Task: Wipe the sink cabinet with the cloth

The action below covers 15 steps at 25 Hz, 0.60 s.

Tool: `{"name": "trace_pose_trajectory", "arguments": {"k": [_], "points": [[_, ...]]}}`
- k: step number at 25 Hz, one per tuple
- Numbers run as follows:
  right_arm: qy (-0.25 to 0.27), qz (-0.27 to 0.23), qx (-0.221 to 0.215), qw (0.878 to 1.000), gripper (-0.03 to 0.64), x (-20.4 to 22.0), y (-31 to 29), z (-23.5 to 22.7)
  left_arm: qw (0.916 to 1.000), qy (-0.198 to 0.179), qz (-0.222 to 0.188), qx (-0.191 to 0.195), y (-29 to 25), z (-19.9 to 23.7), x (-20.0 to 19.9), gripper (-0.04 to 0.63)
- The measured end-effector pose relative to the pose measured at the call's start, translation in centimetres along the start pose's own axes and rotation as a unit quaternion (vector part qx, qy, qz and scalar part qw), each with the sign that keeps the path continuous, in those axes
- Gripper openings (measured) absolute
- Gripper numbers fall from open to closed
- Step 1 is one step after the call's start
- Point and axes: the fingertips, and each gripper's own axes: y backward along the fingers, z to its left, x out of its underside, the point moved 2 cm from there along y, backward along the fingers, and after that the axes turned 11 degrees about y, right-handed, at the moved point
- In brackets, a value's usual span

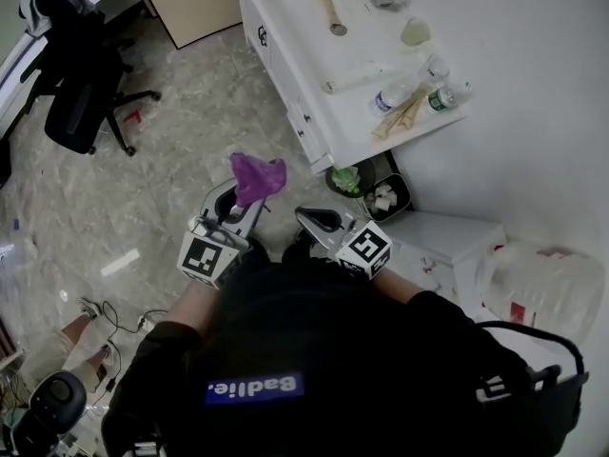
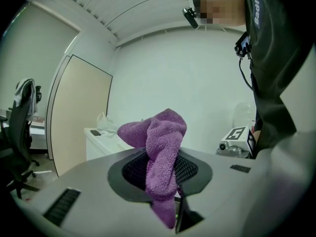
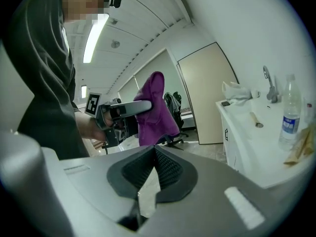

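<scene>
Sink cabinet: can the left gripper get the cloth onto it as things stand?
Probably yes. The left gripper is shut on the purple cloth, and only open floor lies between it and the sink cabinet. Bottles crowd the near end of the top; the front looks free.

Open floor (image 1: pixel 190 93) beside sink cabinet (image 1: pixel 288 9)

- My cloth (image 1: pixel 257 177) is plain purple.
- My left gripper (image 1: pixel 240 208) and right gripper (image 1: pixel 314 219) are grey, with black ribbed pads (image 3: pixel 170 169).
- The marker cube (image 1: pixel 205 255) on each gripper shows black-and-white square patterns.
- The sink cabinet (image 1: pixel 285 65) is white.
- The floor (image 1: pixel 181 131) is beige with marbled veins.
- The office chair (image 1: pixel 74 103) is black.
- The door panel (image 1: pixel 195 3) is pale tan.
- My top (image 1: pixel 314 350) is black with a blue label.
</scene>
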Motion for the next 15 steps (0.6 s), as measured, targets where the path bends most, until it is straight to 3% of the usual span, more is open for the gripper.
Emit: {"name": "trace_pose_trajectory", "arguments": {"k": [15], "points": [[-0.082,0.031,0.061,0.994,0.002,4.9,-11.2,-2.8,0.9974,-0.016,0.027,0.065,-6.4,13.2,2.8,0.1]]}}
